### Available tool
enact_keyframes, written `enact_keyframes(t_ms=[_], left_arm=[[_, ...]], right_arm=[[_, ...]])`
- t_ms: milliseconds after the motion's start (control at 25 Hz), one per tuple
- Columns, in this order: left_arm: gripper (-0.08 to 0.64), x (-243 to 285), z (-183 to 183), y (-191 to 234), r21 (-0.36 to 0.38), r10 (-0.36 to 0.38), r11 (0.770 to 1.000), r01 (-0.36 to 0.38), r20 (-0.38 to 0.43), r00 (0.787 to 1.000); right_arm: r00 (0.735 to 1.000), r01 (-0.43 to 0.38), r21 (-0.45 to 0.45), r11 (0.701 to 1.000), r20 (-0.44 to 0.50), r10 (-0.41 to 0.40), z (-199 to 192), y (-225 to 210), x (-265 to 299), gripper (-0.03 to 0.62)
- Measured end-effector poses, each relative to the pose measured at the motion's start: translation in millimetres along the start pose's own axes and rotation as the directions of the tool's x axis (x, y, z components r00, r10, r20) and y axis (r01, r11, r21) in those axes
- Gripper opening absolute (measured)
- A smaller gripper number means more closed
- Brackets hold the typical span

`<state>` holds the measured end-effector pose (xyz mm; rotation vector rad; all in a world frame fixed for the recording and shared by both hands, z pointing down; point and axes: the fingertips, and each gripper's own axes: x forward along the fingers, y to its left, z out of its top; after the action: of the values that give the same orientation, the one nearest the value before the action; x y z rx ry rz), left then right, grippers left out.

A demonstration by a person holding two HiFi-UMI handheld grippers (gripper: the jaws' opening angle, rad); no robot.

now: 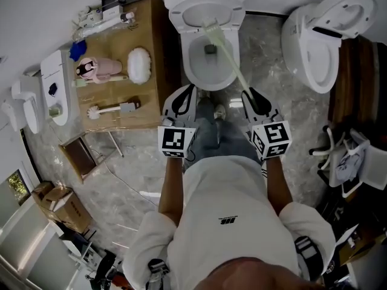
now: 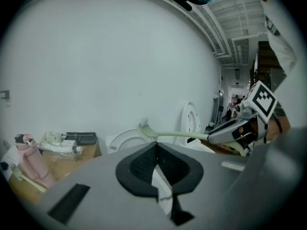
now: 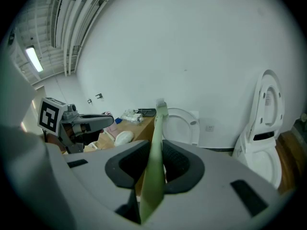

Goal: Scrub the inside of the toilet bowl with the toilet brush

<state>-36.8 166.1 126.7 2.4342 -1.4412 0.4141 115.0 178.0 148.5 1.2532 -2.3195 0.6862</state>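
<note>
Over the toilet bowl (image 1: 188, 65), the toilet brush (image 1: 226, 54) is clamped by its handle in the right hand-held gripper (image 1: 248, 93) so its head reaches the inside (the left hand-held gripper (image 1: 184, 96) is closed, empty).

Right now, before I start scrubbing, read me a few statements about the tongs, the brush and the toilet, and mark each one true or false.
1. The right tongs are shut on the handle of the pale green toilet brush. True.
2. The left tongs hold a second brush. False: they are shut with nothing between them.
3. The brush head is over the far side of the white toilet bowl. True.
4. The toilet in front of the person has its lid down. False: the bowl is open.
5. The pink bottle is on the floor. False: it is on the wooden table left of the toilet.
</note>
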Motion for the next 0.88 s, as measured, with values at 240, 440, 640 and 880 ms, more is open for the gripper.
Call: enact_keyframes(t_ms=[240, 440, 640, 880], left_arm=[[0.009, 34, -33, 21, -0.017, -0.013, 1.000, 0.012, -0.041, 0.999], [0.009, 61, -55, 39, -0.049, -0.041, 0.998, 0.039, -0.050, 0.998], [0.009, 86, -86, 60, -0.072, -0.072, 0.995, 0.066, -0.087, 0.994], [0.009, 113, -128, 72, -0.104, -0.118, 0.989, 0.104, -0.145, 0.982]], right_arm=[[0.999, 0.019, 0.038, 0.999, -0.046, -0.017, -24, -20, 42, 0.077], [0.995, 0.050, 0.050, 0.998, -0.093, -0.045, -41, -31, 70, 0.077], [0.989, 0.065, 0.066, 0.996, -0.136, -0.056, -58, -34, 102, 0.077], [0.979, 0.070, 0.100, 0.993, -0.200, -0.049, -87, -39, 141, 0.077]])
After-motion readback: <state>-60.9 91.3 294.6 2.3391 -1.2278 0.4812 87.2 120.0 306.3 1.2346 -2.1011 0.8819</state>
